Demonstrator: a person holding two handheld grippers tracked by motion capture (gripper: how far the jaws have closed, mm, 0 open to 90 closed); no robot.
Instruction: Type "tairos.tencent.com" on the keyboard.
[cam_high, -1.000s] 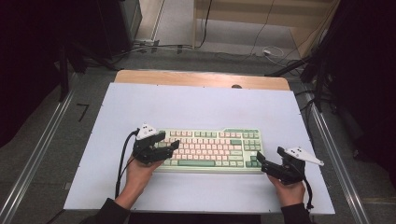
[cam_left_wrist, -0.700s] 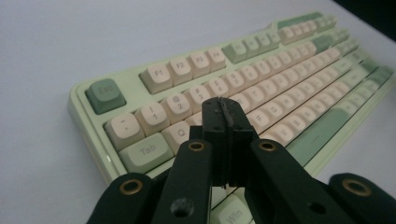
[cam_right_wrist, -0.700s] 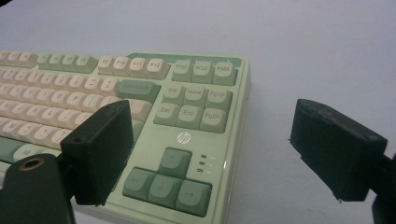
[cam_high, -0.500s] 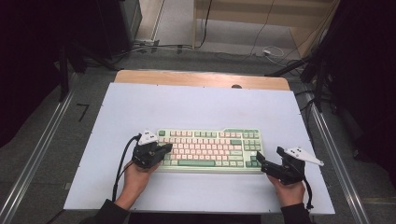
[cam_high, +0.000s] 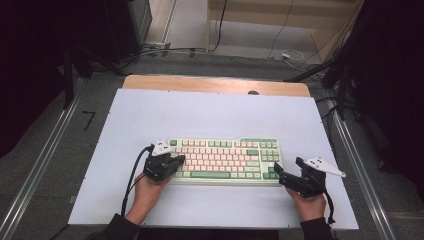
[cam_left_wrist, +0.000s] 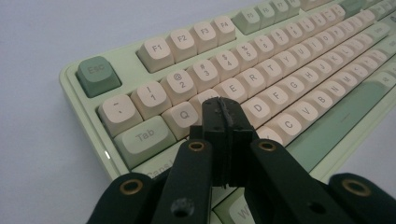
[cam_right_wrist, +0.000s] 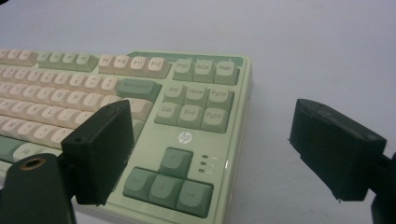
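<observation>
Now the left gripper (cam_left_wrist: 222, 109), jaws pressed together on nothing, is hovering over or perhaps touching the HP keyboard's (cam_high: 225, 160) W key (cam_left_wrist: 205, 97); the right gripper (cam_right_wrist: 210, 154) is gaping wide, empty, at its arrow-key corner.
</observation>
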